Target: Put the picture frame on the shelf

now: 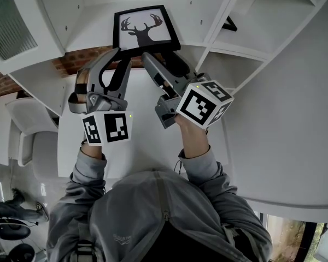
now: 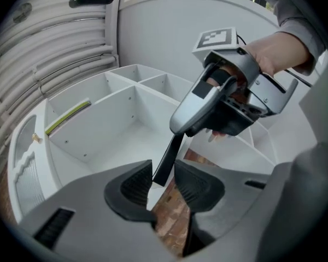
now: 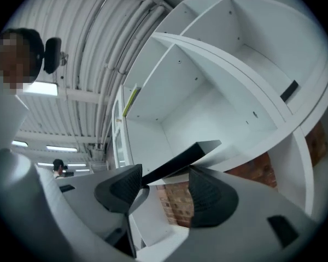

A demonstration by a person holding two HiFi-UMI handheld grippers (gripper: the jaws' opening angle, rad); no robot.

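Seating the picture frame on the shelf — placement step, apparently near its end.

Head view: the frame, a black border round a deer silhouette, stands in the far middle bay of the white shelf, leaning back a little. Both grippers reach up to its near lower edge, the left gripper at the left corner and the right gripper just beside it toward the middle. A brick wall shows under the shelf board.

Left gripper view: the frame's thin black edge runs down between the ribbed pads and fills the narrow gap, so I read these jaws as closed on it. The right gripper sits just to the right, farther up the same edge.

Right gripper view: jaws spread wide. The frame's dark edge crosses the gap, close to the left pad, with clear daylight on the other side — no grip here.

Judgement: the frame rests on the board, steadied by the left gripper alone. Next, open the left jaws gently, then draw both grippers straight back toward the near side without clipping the lower edge, which could tip the frame forward.
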